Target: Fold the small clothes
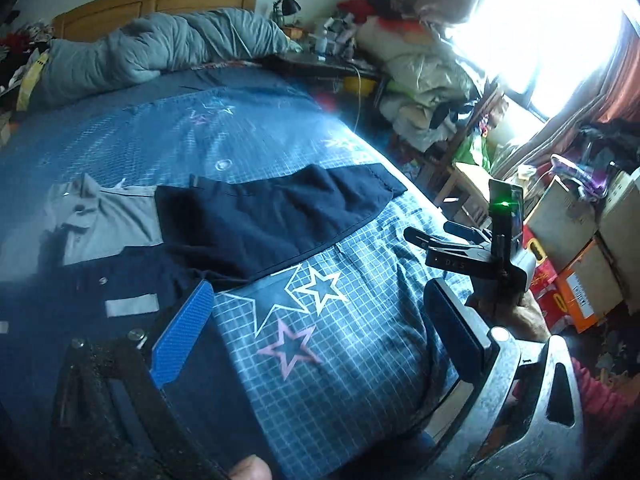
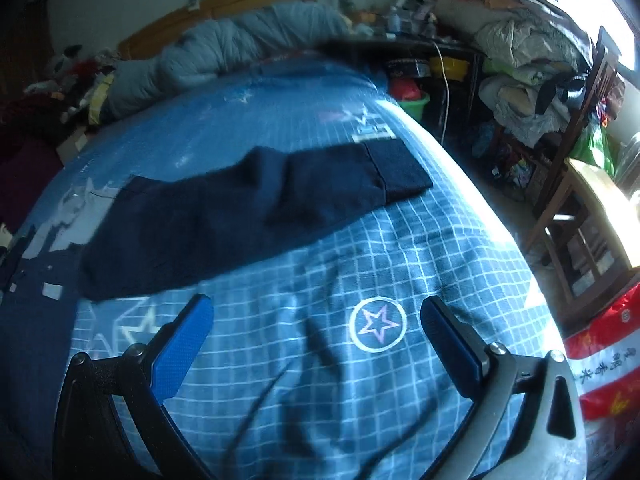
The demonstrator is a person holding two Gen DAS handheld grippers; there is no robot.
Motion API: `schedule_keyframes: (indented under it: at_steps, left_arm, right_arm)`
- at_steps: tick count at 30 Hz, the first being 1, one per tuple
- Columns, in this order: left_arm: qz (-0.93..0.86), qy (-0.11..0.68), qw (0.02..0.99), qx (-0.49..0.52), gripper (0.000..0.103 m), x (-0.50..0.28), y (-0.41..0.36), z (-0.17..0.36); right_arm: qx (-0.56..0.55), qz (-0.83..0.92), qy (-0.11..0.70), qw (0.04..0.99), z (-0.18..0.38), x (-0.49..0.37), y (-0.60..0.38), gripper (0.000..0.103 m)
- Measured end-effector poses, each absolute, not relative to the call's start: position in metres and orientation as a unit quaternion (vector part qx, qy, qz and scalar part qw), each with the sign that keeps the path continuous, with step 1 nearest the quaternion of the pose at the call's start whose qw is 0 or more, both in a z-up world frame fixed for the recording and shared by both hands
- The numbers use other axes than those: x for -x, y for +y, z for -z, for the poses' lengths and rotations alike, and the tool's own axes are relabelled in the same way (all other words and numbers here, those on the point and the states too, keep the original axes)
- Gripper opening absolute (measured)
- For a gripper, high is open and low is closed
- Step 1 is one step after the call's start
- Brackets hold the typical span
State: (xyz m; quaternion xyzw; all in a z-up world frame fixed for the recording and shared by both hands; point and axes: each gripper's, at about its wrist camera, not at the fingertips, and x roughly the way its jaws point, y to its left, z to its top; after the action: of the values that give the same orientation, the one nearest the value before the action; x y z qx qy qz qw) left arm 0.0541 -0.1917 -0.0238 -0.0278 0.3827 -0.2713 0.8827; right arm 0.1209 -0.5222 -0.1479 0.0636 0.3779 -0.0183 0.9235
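Observation:
A dark navy garment (image 1: 272,216) (image 2: 248,216) lies spread flat across the blue star-print bed cover (image 1: 360,344) (image 2: 360,248). Left of it a grey polo shirt (image 1: 92,216) (image 2: 66,216) lies partly under it. Nearer, another navy garment with grey reflective strips (image 1: 100,292) (image 2: 28,320) covers the bed's left side. My left gripper (image 1: 320,320) is open over bare cover, its blue pad (image 1: 182,332) at the strip garment's edge. My right gripper (image 2: 318,332) is open above the cover, short of the navy garment, holding nothing. In the left wrist view it (image 1: 426,232) hovers by the bed's right edge, held by a hand (image 1: 520,316).
A rolled grey duvet (image 1: 160,48) (image 2: 240,40) lies before the wooden headboard (image 1: 160,0). Right of the bed are heaped clothes (image 1: 424,76) (image 2: 520,52), a wooden chair (image 2: 580,200), boxes (image 1: 572,276) and a red bag (image 2: 608,356). A bright window (image 1: 552,20) glares.

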Motion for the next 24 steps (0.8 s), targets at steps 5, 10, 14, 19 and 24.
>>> schedule_keyframes:
  at_steps: [5, 10, 14, 19, 24]
  left_arm:
    - [0.313, 0.388, 0.863, 0.079, 0.103, -0.014, -0.166, -0.005]
    - [0.351, 0.365, 0.858, 0.091, 0.103, 0.015, -0.164, -0.026]
    - [0.330, 0.313, 0.888, 0.076, 0.103, 0.029, -0.137, -0.043]
    - [0.234, 0.248, 0.935, 0.096, 0.103, 0.016, -0.075, -0.044]
    - [0.130, 0.254, 0.955, 0.080, 0.103, -0.034, -0.030, -0.003]
  right_arm:
    - [-0.137, -0.102, 0.245, 0.954, 0.095, -0.044, -0.411, 0.103]
    - [-0.168, -0.221, 0.234, 0.932, 0.116, -0.017, -0.262, 0.103]
    - [-0.129, -0.258, 0.320, 0.902, 0.161, -0.007, -0.182, 0.103]
    - [-0.163, -0.283, 0.405, 0.854, 0.206, 0.034, -0.162, 0.103]
    - [-0.168, -0.228, 0.400, 0.872, 0.209, 0.047, -0.185, 0.103]
